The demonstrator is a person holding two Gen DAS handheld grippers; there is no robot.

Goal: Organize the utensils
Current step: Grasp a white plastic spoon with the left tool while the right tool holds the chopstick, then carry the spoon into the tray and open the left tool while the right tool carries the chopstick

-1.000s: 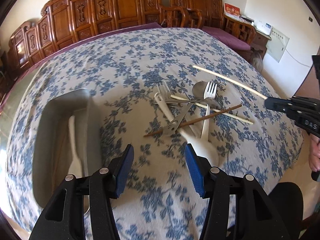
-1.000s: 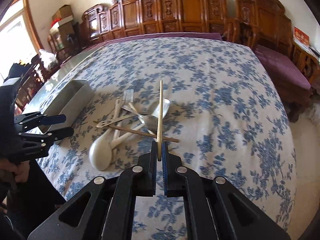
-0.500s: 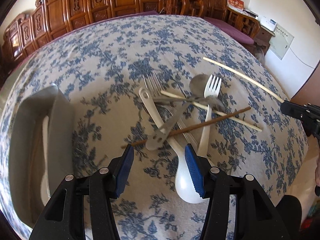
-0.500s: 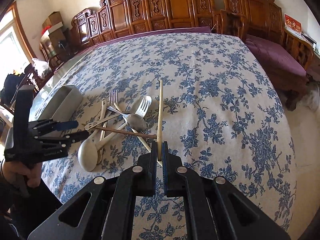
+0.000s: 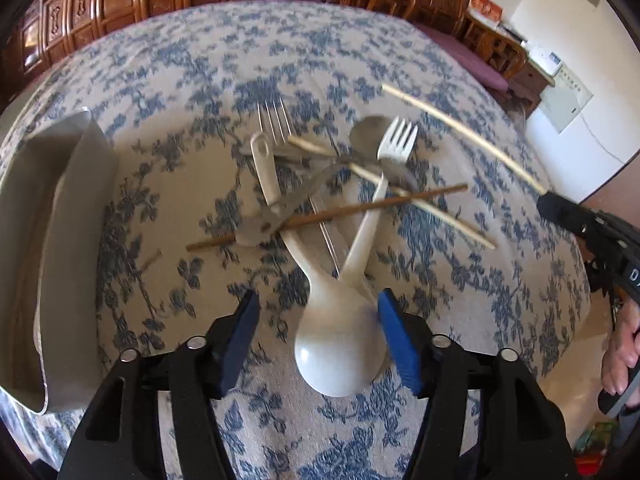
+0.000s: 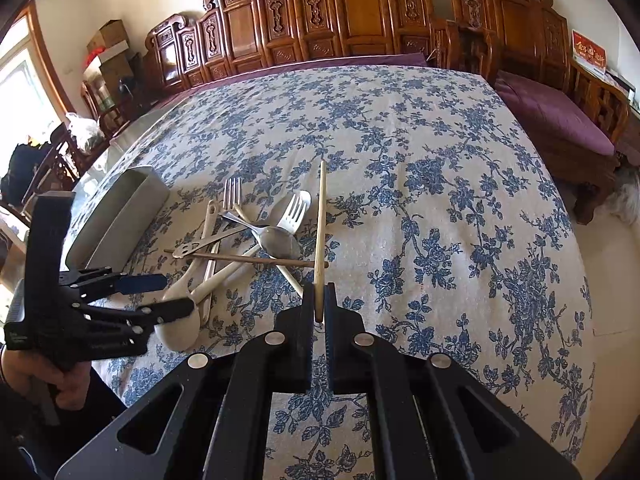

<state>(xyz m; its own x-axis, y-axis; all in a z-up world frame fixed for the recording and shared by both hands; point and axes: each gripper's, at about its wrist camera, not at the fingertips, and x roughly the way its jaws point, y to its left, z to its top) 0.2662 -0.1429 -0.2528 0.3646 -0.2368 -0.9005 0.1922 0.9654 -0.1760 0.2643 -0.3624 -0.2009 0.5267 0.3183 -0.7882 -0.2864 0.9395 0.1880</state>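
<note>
White and bulky, the ladle spoon [image 5: 336, 344] lies at the lower centre of the left wrist view, its bowl between the spread fingers of the left gripper [image 5: 318, 336]. Its handle runs up into the utensil pile [image 5: 340, 192] on the floral-clothed bench [image 5: 192, 80]. At left sits the grey metal tray [image 5: 76, 216]. The right gripper [image 6: 319, 312] has its fingers clamped on a pale chopstick [image 6: 320, 236] pointing up-frame.
</note>
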